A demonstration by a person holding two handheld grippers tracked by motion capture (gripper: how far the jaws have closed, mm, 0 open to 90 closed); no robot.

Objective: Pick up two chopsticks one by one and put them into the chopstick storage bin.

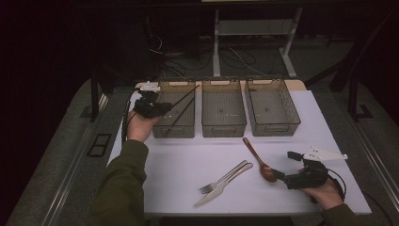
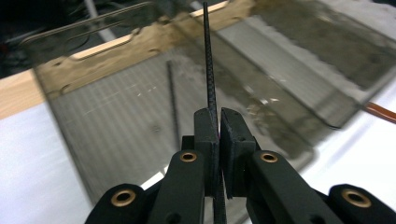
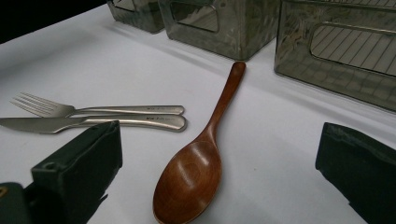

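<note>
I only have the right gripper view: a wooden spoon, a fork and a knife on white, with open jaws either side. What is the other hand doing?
Observer: The left gripper is shut on a thin black chopstick over the left bin.
Operator: Anything already inside that bin?
Observer: Yes, a second chopstick lies on its mesh floor.
Operator: How many bins in total?
Observer: Three clear bins in a row; the middle bin and the right bin look bare.
Operator: How close is my gripper to the spoon?
Observer: From the high view, the right gripper sits just beside the bowl of the wooden spoon.
</note>
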